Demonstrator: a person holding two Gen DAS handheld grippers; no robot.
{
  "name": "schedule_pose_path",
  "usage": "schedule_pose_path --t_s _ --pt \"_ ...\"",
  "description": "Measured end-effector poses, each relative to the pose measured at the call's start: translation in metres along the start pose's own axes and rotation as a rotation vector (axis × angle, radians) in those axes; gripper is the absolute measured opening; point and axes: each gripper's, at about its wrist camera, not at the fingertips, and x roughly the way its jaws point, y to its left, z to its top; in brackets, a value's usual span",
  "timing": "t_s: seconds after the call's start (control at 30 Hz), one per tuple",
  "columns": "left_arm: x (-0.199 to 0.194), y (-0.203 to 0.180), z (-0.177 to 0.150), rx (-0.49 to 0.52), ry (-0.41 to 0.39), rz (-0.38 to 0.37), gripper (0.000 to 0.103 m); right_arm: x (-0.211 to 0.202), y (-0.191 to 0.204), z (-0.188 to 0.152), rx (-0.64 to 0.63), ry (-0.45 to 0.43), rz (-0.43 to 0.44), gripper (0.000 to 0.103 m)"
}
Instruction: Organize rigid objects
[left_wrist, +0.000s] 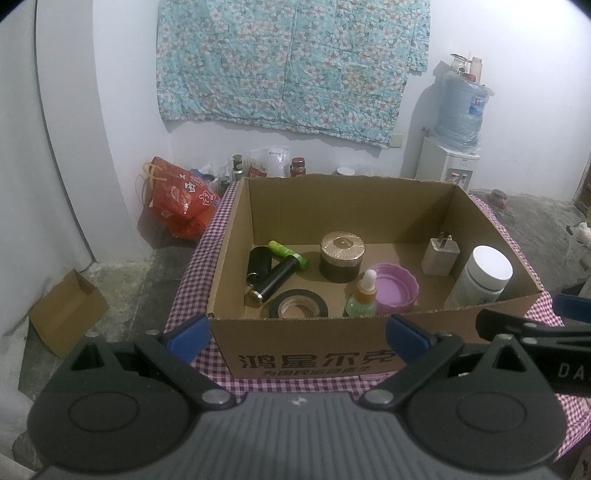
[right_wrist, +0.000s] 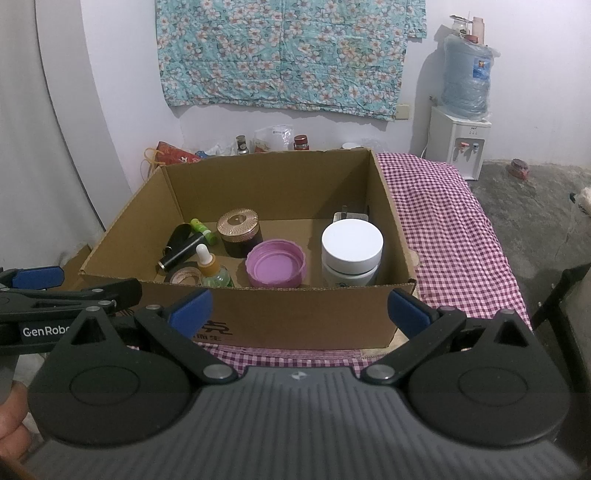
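Both hand-held grippers — left (left_wrist: 295, 334) and right (right_wrist: 299, 308) — hang spread wide and empty before the cardboard box (left_wrist: 369, 336); inside sit a white-lidded jar (right_wrist: 351, 251), purple lid (right_wrist: 275, 262), dropper bottle (left_wrist: 364, 297), and perhaps a tape roll (left_wrist: 295, 306).

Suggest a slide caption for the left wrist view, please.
Open left gripper facing a cardboard box of small items.

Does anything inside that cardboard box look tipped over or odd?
Mostly tidy. A purple lid lies upside down with no matching container visible, and the black cylinder lies on its side, leaning across a green tube. Nothing looks spilled or broken.
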Motion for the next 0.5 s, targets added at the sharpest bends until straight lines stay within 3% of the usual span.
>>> schedule_pose_path --t_s 0.5 --pt "0.0014 0.0031 0.002 0.001 -0.003 0.002 0.102 -0.0003 -0.0011 0.0003 0.0 -0.001 0.001 0.102"
